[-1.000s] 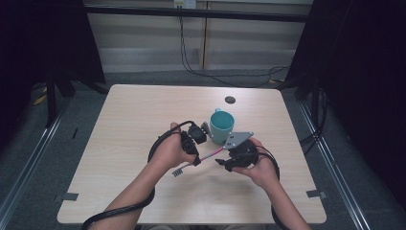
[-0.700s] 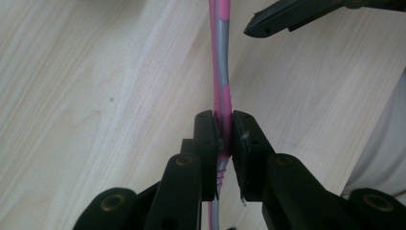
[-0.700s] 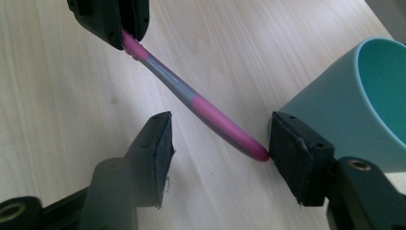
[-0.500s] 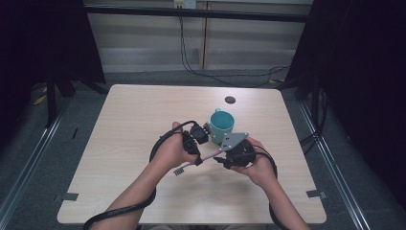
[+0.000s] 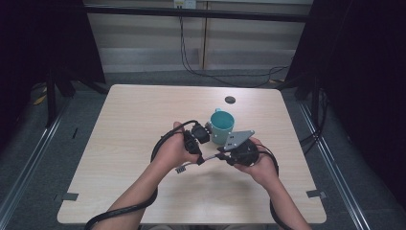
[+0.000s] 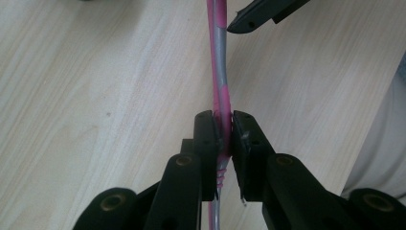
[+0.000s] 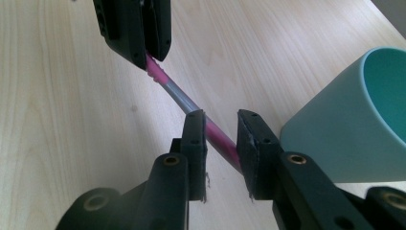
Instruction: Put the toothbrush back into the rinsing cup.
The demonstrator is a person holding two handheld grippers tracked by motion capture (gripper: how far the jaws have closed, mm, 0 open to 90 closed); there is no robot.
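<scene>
Both grippers sit near the middle of the high view, above my light wooden table. My left gripper is clamped tight on a pink and grey toothbrush. The handle runs up the middle of the left gripper view. My right gripper has just been closing, and the toothbrush handle passes between its jaws, but I see a gap on each side, so the pads do not squeeze it yet. A teal cup stands just above the grippers in the high view. A small dark round spot lies near the table's top edge. Grey floor and dark curtains go around the table, and black cables hang on the pale wall at the top. My hands hide most of the toothbrush in the high view. The cup is cut off at the right edge of the right gripper view.
</scene>
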